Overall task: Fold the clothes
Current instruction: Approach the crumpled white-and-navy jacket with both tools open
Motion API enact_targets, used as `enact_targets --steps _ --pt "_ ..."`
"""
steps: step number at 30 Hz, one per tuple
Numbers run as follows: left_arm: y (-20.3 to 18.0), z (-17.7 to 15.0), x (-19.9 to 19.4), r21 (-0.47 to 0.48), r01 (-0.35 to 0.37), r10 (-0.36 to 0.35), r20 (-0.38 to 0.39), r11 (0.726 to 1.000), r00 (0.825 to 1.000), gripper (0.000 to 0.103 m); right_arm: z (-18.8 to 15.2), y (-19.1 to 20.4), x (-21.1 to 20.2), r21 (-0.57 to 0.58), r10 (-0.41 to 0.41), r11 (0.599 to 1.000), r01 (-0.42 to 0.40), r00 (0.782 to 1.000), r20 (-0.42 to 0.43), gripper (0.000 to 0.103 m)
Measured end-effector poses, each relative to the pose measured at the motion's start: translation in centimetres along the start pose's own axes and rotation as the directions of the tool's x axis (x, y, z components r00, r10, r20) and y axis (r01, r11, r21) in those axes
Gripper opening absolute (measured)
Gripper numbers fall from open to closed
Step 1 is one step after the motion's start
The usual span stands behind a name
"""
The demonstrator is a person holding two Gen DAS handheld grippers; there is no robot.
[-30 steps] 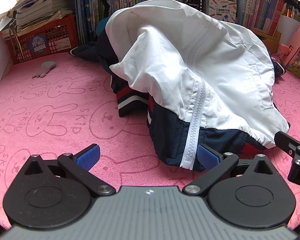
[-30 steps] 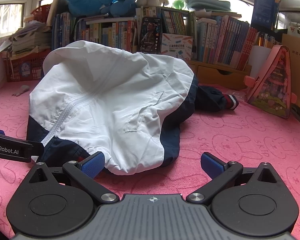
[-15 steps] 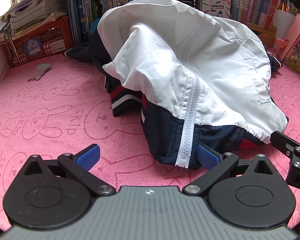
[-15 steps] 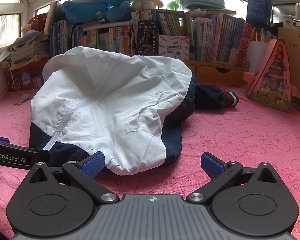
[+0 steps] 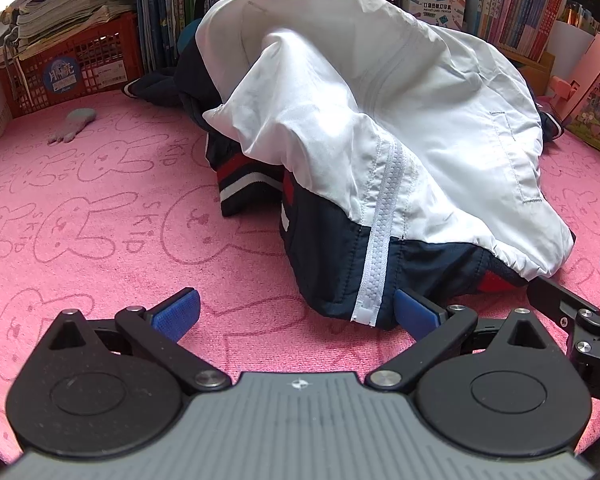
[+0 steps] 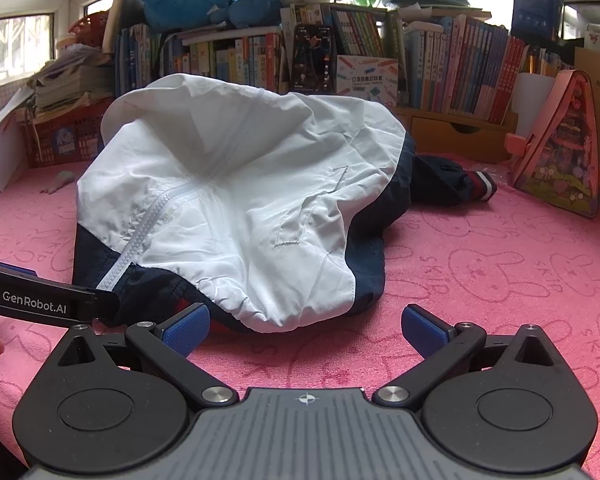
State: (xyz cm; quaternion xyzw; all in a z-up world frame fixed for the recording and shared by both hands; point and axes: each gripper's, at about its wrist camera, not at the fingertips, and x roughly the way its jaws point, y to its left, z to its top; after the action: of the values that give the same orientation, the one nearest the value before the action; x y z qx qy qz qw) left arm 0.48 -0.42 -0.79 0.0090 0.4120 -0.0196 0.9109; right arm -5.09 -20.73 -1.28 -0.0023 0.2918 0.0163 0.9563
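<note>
Pink towel cloth with rabbit outlines (image 5: 100, 220) covers the surface, and books (image 5: 512, 12) stand in a row along the top of the frame. In the left wrist view the jacket (image 5: 400, 128) lies in a loose heap in the centre and right of the frame, white lining outside, navy hem below, not flat and not folded. Its zipper (image 5: 376, 240) runs down to the lower edge of the heap. The left gripper (image 5: 294, 310) sits low at the bottom of the frame with its jaws spread wide and nothing between them. Its right pad (image 5: 414, 312) is just beside the zipper end; whether it touches the hem I cannot tell. I judge it is placed so low in order to take the hem. A red crate (image 5: 76, 68) stands at the upper left.

In the right wrist view the same jacket (image 6: 240, 208) fills the centre and left. The right gripper (image 6: 306, 326) is also wide apart and holds nothing; its left pad (image 6: 186, 328) is near the white edge of the heap. The left gripper's finger enters from the left edge. One cuff (image 6: 480, 186) stretches out to the right, toward a pink stand (image 6: 560, 152).
</note>
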Motion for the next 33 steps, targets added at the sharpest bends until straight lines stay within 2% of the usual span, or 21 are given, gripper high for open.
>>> enact_targets --steps 8,13,17,29,33 --pt "0.7 0.1 0.3 -0.049 0.034 -0.036 -0.040 0.998 0.999 0.103 -0.1 0.3 0.1 -0.003 0.002 1.000 -0.002 1.000 -0.010 0.103" --pt "0.3 0.0 0.2 -0.022 0.020 -0.020 -0.032 1.000 0.999 0.103 -0.1 0.5 0.3 -0.011 0.004 1.000 -0.004 1.000 -0.022 0.103" --pt "-0.3 0.0 0.0 0.019 -0.001 0.002 -0.015 1.000 1.000 0.103 -0.3 1.0 0.4 -0.053 -0.010 0.999 0.009 1.000 -0.021 0.103" --pt "1.4 0.0 0.3 -0.053 0.056 -0.059 -0.041 0.997 0.997 0.103 -0.3 2.4 1.6 -0.161 -0.029 0.987 0.025 0.999 -0.025 0.103" --pt "1.8 0.0 0.2 -0.057 0.051 -0.054 -0.040 0.997 0.998 0.103 -0.1 2.8 2.3 -0.191 -0.033 0.981 0.026 0.999 -0.030 0.103"
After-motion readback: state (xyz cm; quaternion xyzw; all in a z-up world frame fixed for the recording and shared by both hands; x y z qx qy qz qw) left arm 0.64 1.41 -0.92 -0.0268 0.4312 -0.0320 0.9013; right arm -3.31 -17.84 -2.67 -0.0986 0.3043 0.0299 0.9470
